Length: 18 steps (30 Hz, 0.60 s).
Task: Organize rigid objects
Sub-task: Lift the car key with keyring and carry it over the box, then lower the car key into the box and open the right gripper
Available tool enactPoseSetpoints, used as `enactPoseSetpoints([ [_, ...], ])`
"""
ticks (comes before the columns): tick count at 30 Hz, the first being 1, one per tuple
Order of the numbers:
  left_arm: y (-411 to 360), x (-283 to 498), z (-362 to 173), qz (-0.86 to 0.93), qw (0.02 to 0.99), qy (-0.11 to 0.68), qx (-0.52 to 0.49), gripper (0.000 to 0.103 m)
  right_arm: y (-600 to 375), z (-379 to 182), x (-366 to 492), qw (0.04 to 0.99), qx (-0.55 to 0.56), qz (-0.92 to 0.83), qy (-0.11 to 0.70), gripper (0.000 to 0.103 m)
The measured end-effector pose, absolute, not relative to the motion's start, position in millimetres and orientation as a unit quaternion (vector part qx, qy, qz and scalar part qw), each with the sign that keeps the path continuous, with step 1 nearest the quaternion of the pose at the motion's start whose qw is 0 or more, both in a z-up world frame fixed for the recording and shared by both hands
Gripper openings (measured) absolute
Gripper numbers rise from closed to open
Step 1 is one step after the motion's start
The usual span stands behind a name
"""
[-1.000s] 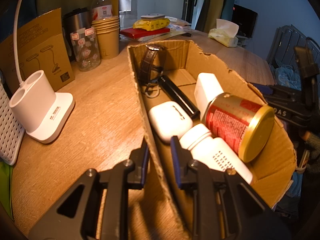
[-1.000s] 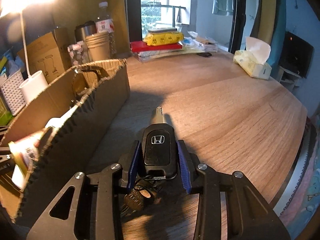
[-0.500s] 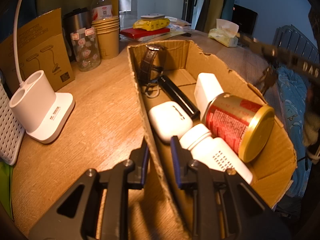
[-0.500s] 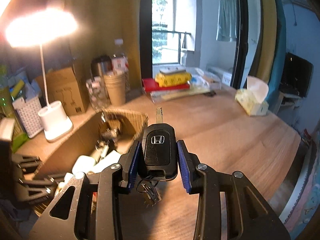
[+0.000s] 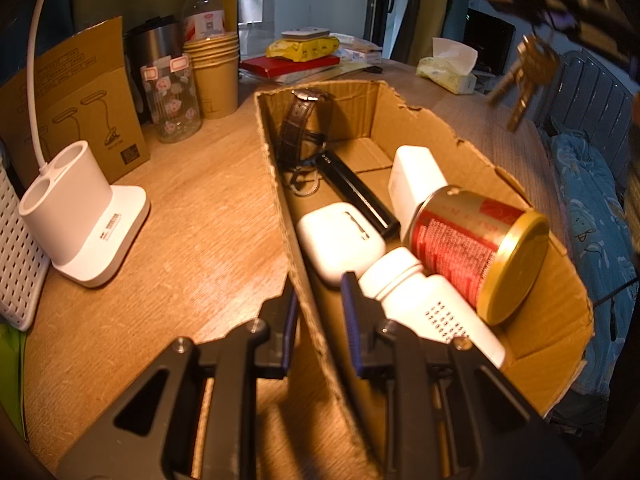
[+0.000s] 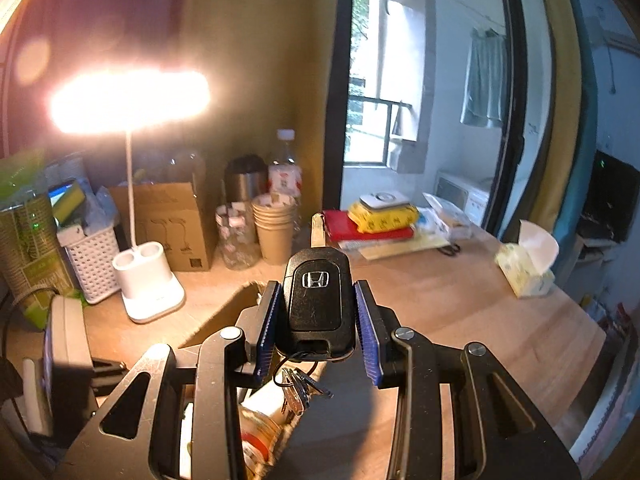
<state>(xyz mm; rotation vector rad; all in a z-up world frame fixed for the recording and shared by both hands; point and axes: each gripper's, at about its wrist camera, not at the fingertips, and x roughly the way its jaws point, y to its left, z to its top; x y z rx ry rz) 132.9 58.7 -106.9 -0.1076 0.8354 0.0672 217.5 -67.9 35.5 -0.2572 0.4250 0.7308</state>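
Overhead, the right hand-held gripper [image 6: 316,312] clamps the car key [image 6: 318,300] between its fingers.

Warm desk lamp [image 6: 130,100] glare blooms at left, window daylight behind; fisheye edges bend, perhaps slightly motion-blurred.

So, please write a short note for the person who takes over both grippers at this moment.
Left gripper: straddles the near wall of the cardboard box, steadying it; whether it is fully clamped is hard to tell.
Right gripper: shut on the car key, held in the air above the box, small keys dangling.
Already in the box: watch, black bar, white case, white block, red can, pill bottle.
Left to do: lower the key into the box and release.
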Motion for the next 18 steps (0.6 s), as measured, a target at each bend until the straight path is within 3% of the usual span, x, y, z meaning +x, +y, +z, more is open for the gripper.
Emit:
enactPoseSetpoints([
  [9,58.7,132.6,-106.3,0.032,0.912,0.405,-0.053,0.022,-38.6,33.9,225.0,0.892,-0.125,0.381,0.209,0.038],
  [18,58.6,132.6,-106.3,0.032,0.912,0.405,-0.052,0.022,-14.7,-7.1,245.9,0.88,-0.12,0.38,0.257,0.038],
])
